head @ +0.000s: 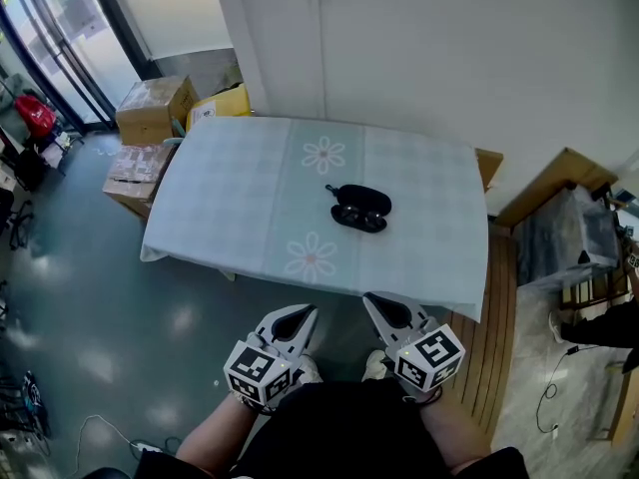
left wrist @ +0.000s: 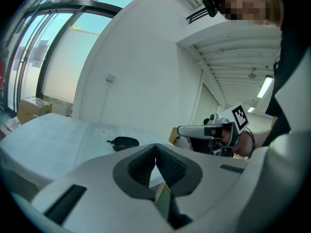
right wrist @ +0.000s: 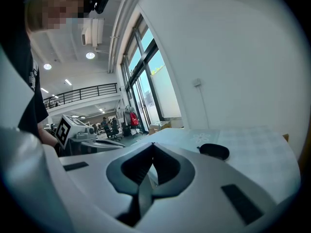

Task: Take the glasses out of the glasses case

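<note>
Where the pale checked cloth of the table point(head: 230, 198) carries two flower prints, the glasses case point(head: 359, 208) is found lying between them, slightly to the right of the middle. It is black, low and oval, and nothing touches it. From the head view two rounded shapes are seen on it, but it cannot be told whether the lid is up. In the left gripper view the case point(left wrist: 124, 141) looks like a flat dark shell with a small tab at its left end; in the right gripper view point(right wrist: 214, 151) only a smooth dark lump is seen.

The left gripper point(head: 293, 317) and the right gripper point(head: 384, 309) are held close to the person's body, before the near edge of the table and well apart from the case. Both are clenched with nothing between the jaws, as is seen in each gripper's own view point(left wrist: 155, 149) point(right wrist: 152, 148). Black and white square patterns are printed on their cubes.

A white label is seen on the yellow box point(head: 228, 103) beside the brown cardboard box point(head: 155, 108) behind the table, but its print is too small to be read. These boxes are shown clearly by the head view only. The balcony railing point(right wrist: 80, 92) and ceiling lights are shown by the right gripper view only.
</note>
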The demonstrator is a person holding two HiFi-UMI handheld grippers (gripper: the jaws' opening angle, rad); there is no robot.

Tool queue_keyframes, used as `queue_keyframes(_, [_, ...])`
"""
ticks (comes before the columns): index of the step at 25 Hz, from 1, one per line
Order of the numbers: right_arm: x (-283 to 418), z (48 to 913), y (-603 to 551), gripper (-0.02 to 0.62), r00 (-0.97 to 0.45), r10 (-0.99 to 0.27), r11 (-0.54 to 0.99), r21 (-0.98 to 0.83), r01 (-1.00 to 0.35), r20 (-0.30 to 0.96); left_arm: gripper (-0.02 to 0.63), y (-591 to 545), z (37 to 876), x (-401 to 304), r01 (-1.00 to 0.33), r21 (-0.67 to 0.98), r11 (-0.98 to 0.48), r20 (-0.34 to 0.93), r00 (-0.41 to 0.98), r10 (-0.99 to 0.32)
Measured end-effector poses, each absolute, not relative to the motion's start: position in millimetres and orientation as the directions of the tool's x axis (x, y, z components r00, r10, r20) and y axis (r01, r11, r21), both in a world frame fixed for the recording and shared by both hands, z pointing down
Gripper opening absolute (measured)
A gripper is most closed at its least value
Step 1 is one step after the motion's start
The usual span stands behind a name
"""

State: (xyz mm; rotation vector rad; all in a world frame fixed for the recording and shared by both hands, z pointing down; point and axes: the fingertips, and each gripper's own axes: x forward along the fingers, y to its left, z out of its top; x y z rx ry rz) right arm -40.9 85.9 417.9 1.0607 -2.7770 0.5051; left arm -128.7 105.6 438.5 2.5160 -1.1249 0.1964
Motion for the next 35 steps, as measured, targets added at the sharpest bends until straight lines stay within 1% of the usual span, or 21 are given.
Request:
queue_keyframes(9, [-78,415,87,0.023,-0.725,-0.647,0.679,-0.254,-0.689,0.237,0.028,104,437,-165,-0.722,0.288,-0.63,0.262,0.692,-0.673])
queue_keyframes(16, [-113,422,92,0.023,-0.708,-0.67,0.654,-0.273,-0.705,0.224,0.028,108,442,-203,-0.707,0.275,-0.651,0.28,0.707,-0.65])
queue_keyframes(22, [-141,431,103,0.023,-0.713,-0.661,0.655,-0.283,-0.7,0.233,0.028,114,447,-231,-0.709,0.268,-0.652,0.284,0.705,-0.65])
queue_keyframes(35, [-138,422,101,0.023,-0.699,-0.671,0.652,-0.252,-0.715,0.247,0.028,115,446,-230,-0.7,0.297,-0.65,0.26,0.714,-0.65])
